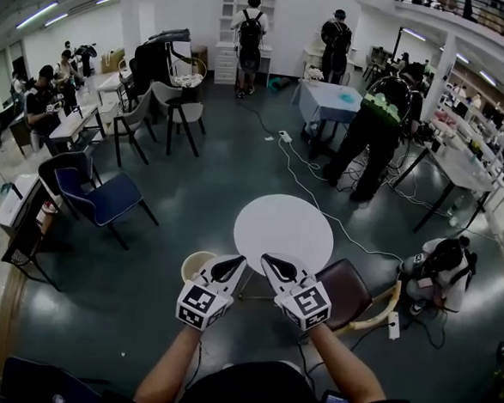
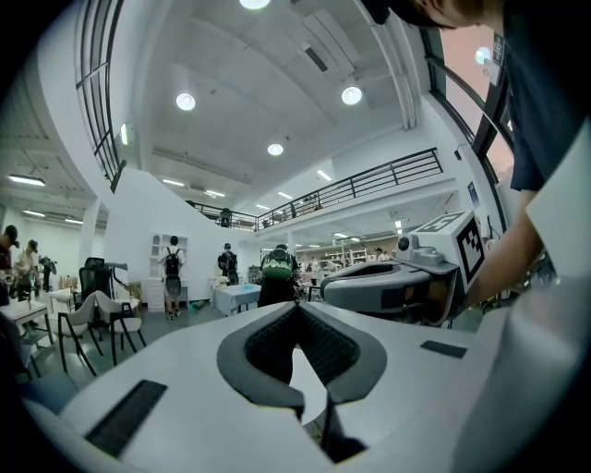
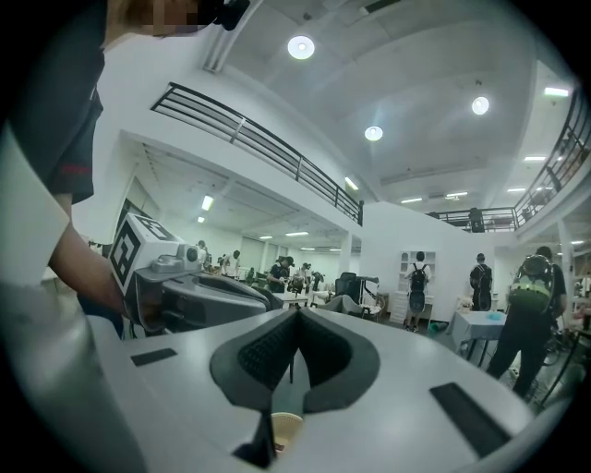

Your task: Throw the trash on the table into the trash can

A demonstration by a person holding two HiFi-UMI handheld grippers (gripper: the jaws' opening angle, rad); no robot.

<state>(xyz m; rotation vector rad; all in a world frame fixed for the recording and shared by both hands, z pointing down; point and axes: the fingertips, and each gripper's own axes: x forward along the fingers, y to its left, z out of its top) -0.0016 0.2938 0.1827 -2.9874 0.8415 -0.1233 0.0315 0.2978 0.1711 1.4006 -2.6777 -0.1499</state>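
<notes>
Two closed, empty claws, lower centre: left gripper point(image 1: 237, 262), right gripper point(image 1: 269, 262). No trash shows on the round table point(image 1: 284, 233); its weight and grasp point cannot be judged

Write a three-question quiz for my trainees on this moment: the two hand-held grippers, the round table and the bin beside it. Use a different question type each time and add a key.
1. True or false: the right hand-held gripper grips a piece of trash.
2. In the head view, where does the trash can show from the round white table? A. lower left. B. upper right. C. on top of it.
3. Fill in: the jaws of the left hand-held gripper are ____ (open/shut).
Key: 1 false, its jaws are together with nothing between them; 2 A; 3 shut.
</notes>
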